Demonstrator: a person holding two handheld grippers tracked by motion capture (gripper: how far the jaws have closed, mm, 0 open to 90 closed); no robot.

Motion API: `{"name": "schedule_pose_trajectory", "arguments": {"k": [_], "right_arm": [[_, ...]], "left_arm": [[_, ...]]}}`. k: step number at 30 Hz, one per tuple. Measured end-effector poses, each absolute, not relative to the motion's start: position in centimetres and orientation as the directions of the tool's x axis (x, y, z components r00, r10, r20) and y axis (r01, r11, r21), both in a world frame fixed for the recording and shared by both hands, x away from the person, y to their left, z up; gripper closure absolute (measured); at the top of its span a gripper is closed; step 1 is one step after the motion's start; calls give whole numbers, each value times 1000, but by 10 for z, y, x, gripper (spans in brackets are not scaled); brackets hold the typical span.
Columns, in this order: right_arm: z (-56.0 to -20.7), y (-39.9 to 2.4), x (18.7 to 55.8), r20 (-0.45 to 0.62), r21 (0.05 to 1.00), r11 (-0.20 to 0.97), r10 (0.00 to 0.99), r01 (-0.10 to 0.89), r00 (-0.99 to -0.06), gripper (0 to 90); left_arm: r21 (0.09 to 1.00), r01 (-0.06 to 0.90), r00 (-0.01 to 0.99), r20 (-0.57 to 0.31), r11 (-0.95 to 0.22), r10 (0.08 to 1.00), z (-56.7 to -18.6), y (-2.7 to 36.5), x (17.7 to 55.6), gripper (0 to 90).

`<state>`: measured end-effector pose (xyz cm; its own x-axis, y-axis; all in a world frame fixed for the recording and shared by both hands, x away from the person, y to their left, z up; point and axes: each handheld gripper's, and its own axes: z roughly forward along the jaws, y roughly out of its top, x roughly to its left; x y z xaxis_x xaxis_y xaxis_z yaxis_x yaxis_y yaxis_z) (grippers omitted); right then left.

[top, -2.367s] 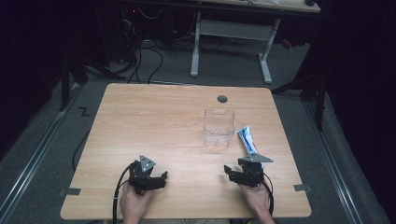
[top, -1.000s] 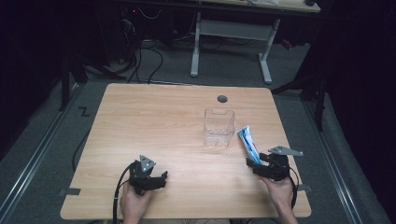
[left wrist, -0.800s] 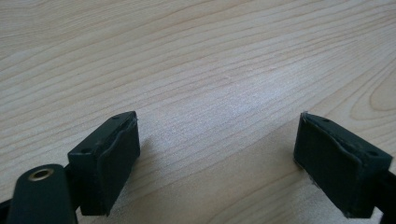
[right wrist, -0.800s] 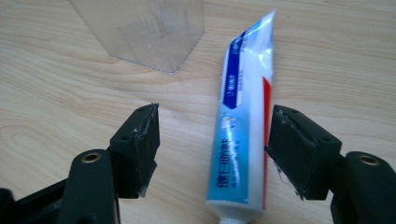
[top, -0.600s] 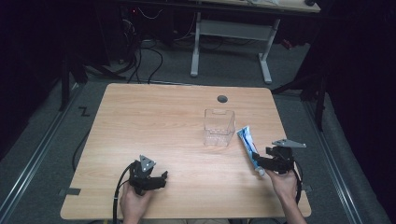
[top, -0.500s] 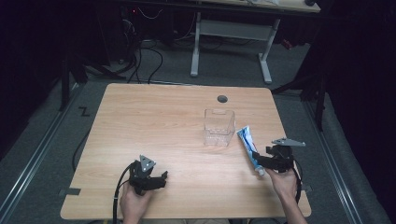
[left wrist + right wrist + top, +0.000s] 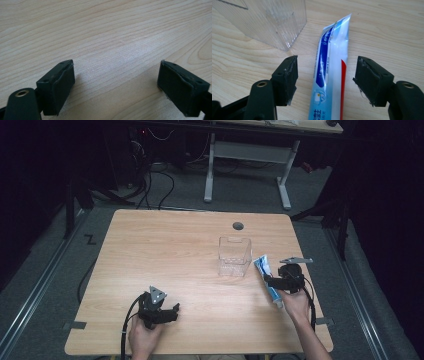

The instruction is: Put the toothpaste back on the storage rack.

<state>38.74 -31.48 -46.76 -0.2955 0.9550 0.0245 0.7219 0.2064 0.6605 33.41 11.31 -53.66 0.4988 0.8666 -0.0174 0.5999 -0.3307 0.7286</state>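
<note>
One clear plastic box point(image 7: 234, 256): upright on our wooden table point(image 7: 150, 250), nothing inside.
White-and-blue toothpaste tube point(image 7: 330, 75): flat beside it, between our right gripper point(image 7: 325, 80)'s just-narrowing, untouching jaws.
Left gripper point(image 7: 116, 85): wide, empty.

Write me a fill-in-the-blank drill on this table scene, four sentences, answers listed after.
1. The toothpaste tube lies between the open fingers of the ____ gripper.
2. The left gripper has nothing but bare ____ tabletop between its fingers.
3. The clear plastic container stands ____ on the table.
4. In the high view, the toothpaste tube lies to the ____ of the clear plastic container.

Missing words: right; wooden; upright; right
</note>
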Motion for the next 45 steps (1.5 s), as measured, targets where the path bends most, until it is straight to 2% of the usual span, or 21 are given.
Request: {"name": "schedule_pose_trajectory", "arguments": {"k": [3,16,23,33,39,42,45], "right_arm": [[-473,-310,398,14,618,223,956,754,-294,372],[-479,-296,419,-21,581,252,955,773,-296,401],[-483,-285,433,-73,537,287,953,793,-296,426],[-490,-282,443,-148,485,312,950,817,-275,491],[-492,-285,445,-151,473,296,955,830,-254,512],[-499,-288,448,-180,430,299,953,852,-244,549],[-500,-297,449,-109,445,244,970,862,-219,581]], "left_arm": [[728,600,499,-17,-331,867,-537,113,334,148],[729,600,499,-16,-331,867,-537,113,334,148],[729,600,499,-17,-331,867,-537,113,334,148],[729,600,499,-17,-331,867,-537,113,334,148],[728,600,499,-17,-331,867,-537,113,334,148],[729,600,499,-17,-331,867,-537,113,334,148],[728,600,499,-17,-331,867,-537,113,334,149]]}}
